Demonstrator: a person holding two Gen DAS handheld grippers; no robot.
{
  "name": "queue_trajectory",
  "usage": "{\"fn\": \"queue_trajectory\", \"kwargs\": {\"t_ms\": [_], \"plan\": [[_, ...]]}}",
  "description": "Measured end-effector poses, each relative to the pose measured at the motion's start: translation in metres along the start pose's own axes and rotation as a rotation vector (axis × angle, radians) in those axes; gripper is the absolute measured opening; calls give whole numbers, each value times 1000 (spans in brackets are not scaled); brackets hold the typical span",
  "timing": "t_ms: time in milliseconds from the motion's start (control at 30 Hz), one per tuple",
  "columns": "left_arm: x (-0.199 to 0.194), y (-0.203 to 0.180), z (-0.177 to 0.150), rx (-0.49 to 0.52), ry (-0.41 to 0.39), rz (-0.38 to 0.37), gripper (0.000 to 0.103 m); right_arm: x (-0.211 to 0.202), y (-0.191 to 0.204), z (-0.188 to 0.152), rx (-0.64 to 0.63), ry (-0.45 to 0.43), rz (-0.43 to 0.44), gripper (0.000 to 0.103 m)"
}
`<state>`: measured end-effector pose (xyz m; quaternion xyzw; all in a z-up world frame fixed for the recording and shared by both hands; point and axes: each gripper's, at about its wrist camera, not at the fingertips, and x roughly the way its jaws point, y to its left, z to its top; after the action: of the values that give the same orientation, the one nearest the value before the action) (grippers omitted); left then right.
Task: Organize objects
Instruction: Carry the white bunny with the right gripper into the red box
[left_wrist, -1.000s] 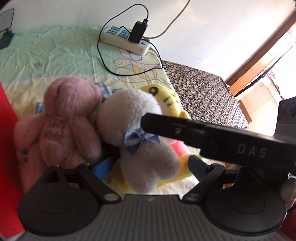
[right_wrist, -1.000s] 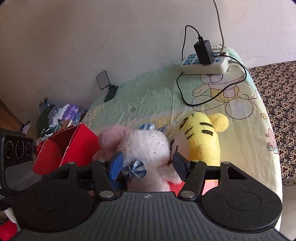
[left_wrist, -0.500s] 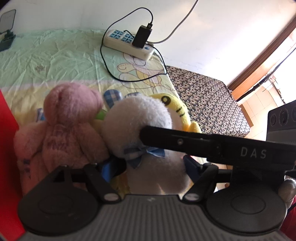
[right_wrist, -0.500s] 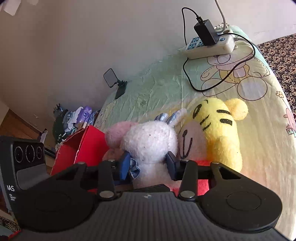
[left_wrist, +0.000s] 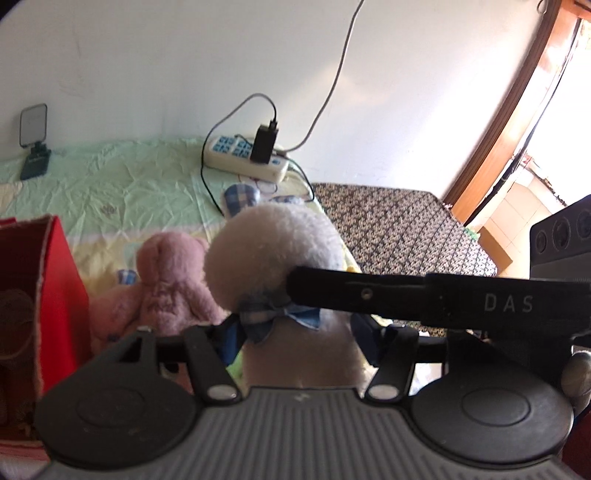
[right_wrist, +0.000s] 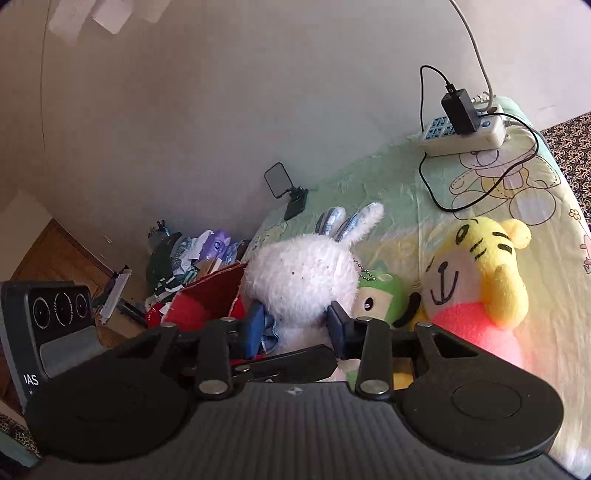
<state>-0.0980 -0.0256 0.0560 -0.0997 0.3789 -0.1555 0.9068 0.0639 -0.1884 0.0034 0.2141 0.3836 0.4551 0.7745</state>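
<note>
A white plush rabbit with a blue checked bow is gripped by both grippers and held above the bed. My left gripper is shut on its body below the bow. My right gripper is shut on its neck; the rabbit's head and checked ears show above it. The right gripper's arm crosses the left wrist view as a black bar. A pink plush bear lies on the bed. A yellow tiger plush and a small green plush lie to the right.
A red open box stands at the left, also seen in the right wrist view. A power strip with charger and black cable lies at the bed's far edge. A small mirror stands far left. Clutter lies on the floor.
Both grippers have lifted the white rabbit up off the pile and toward the left. The green plush under it has come into view. The pink bear stays on the bed.
</note>
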Motion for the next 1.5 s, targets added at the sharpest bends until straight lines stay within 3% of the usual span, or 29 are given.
{"fn": "queue_trajectory", "kwargs": {"t_ms": [233, 433, 700, 900, 1200, 1333, 1500], "plan": [[-52, 12, -3, 32, -127, 43, 62, 4, 41, -6, -35, -59, 85, 39], [-101, 61, -10, 24, -184, 96, 62, 50, 88, -13, -68, -46, 142, 39], [-157, 163, -24, 16, -153, 220, 63, 157, 146, -38, -13, 49, 198, 39], [-173, 235, -32, 10, -90, 301, 62, 235, 171, -58, 102, 128, 227, 39], [-158, 313, -48, -7, 37, 337, 63, 293, 184, -91, 316, 239, 143, 39], [-158, 318, -52, 24, 49, 352, 60, 300, 192, -94, 305, 247, 85, 39], [-155, 309, -62, 92, 59, 364, 66, 308, 187, -95, 311, 282, -12, 39]]}}
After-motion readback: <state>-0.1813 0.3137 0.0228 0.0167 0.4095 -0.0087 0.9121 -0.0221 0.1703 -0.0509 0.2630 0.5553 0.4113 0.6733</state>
